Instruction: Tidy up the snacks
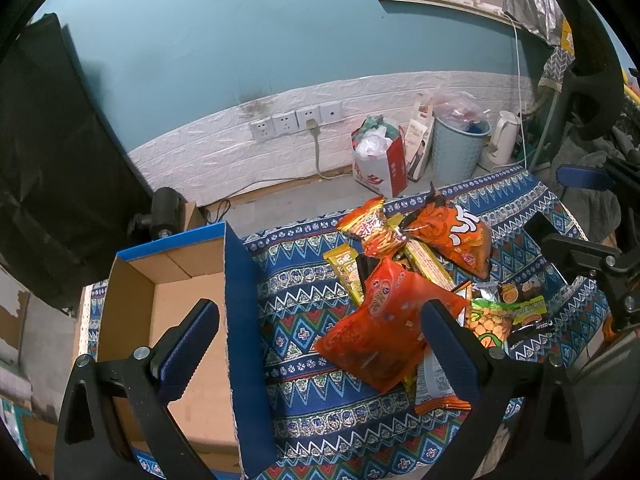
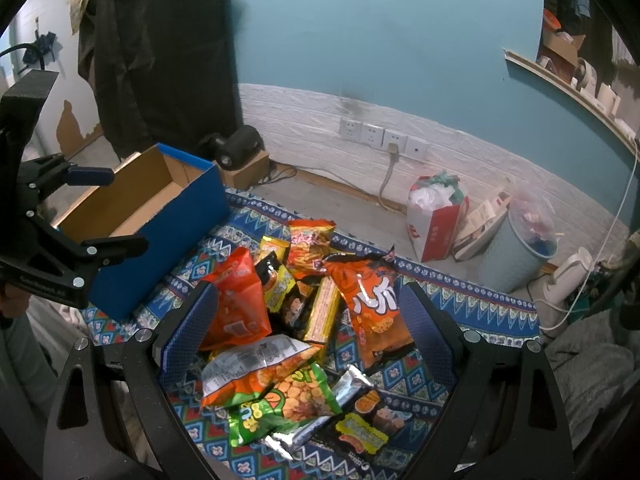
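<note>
A pile of snack packets lies on a patterned blue cloth (image 1: 312,292). An orange-red packet (image 1: 380,328) lies nearest the box in the left wrist view; it also shows in the right wrist view (image 2: 236,300). An open cardboard box with blue sides (image 1: 180,292) stands left of the pile, empty inside; it also shows in the right wrist view (image 2: 160,216). My left gripper (image 1: 320,332) is open, straddling the box's right wall. My right gripper (image 2: 312,320) is open above the pile, holding nothing. A green packet (image 2: 288,400) and an orange packet (image 2: 372,304) lie between its fingers.
Beyond the cloth's far edge are the floor, a red-and-white bag (image 1: 380,160), a pale blue bin (image 1: 456,148) and a white kettle (image 1: 504,136). Wall sockets (image 1: 296,120) sit on the white brick panel. A dark cloth (image 1: 52,160) hangs at left.
</note>
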